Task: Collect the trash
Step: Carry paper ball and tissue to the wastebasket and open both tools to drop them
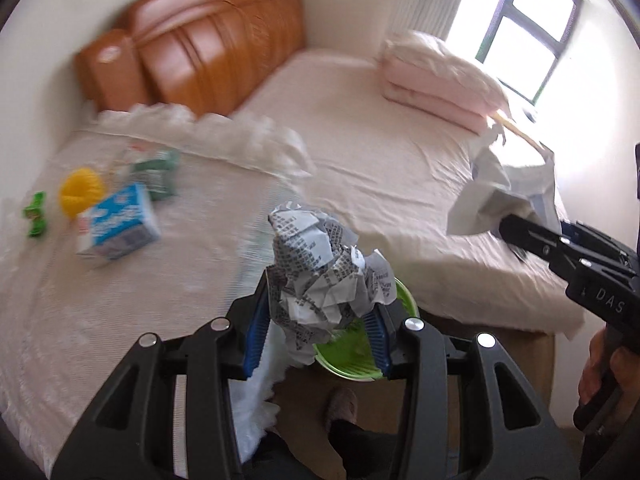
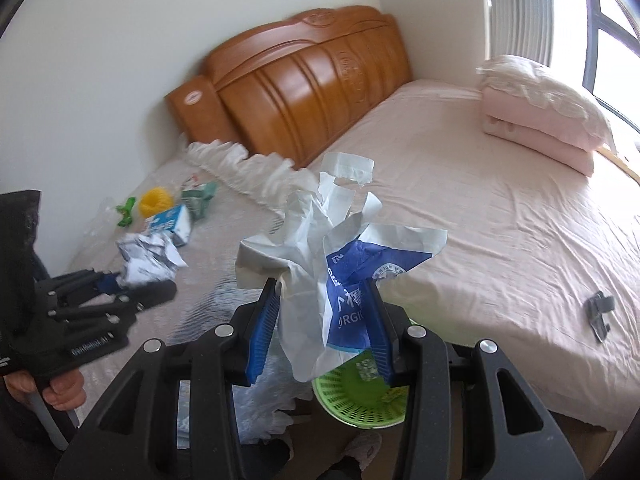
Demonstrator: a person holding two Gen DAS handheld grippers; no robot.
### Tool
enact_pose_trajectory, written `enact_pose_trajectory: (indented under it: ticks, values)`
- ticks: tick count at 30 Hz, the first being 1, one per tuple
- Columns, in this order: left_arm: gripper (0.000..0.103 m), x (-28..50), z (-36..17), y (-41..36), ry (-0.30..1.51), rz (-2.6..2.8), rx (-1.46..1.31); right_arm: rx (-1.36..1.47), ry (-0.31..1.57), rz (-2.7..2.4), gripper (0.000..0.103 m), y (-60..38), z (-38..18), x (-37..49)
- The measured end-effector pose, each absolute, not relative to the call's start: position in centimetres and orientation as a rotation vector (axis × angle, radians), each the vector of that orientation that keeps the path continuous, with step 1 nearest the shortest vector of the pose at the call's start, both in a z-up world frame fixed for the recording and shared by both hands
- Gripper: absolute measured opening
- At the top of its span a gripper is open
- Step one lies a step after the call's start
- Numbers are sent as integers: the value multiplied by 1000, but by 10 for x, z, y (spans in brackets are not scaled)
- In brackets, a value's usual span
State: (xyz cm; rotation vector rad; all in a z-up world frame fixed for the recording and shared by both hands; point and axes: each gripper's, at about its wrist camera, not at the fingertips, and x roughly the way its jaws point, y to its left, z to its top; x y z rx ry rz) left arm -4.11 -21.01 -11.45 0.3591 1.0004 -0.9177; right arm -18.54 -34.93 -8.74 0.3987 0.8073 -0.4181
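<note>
Left claw (image 1: 320,320) clamped on crumpled printed newspaper wad (image 1: 324,272); right claw (image 2: 326,328) gripped crumpled white-and-blue paper bag (image 2: 340,264) — both above round green plastic basket (image 2: 356,400) beside bed (image 2: 480,216).

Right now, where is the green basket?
The green basket sits low on the floor at the bed's near edge, seen in both wrist views directly beneath each held wad of trash.

The green basket (image 2: 352,396) is partly hidden behind the paper at the bottom of both views. At the left of the left view, the small things (image 1: 116,224) on the bed are blurry. The window (image 2: 608,20) is cut off at the upper right.
</note>
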Motion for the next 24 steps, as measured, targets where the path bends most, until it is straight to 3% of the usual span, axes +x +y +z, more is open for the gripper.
enact_pose_trajectory:
  ticks: [5,8,11,18,24]
  values:
    - [43,-65,-139,-258,1032,-1002,450,427,813,-476,43,-374,-92,-215]
    - [49,-78,-156,-284,1070,-1041,482,446,810,-503,43,-388,-94,-232]
    - [66,-82,-169,-301,1108,-1037,476,453,818,-523,43,-401,-98,-246]
    - [93,-87,-164,-305,1099,-984,447,471,838,-520,43,-416,-110,-258]
    - [94,-83,-155,-291,1089,-922,434,472,864,-488,44,-413,-122,-251]
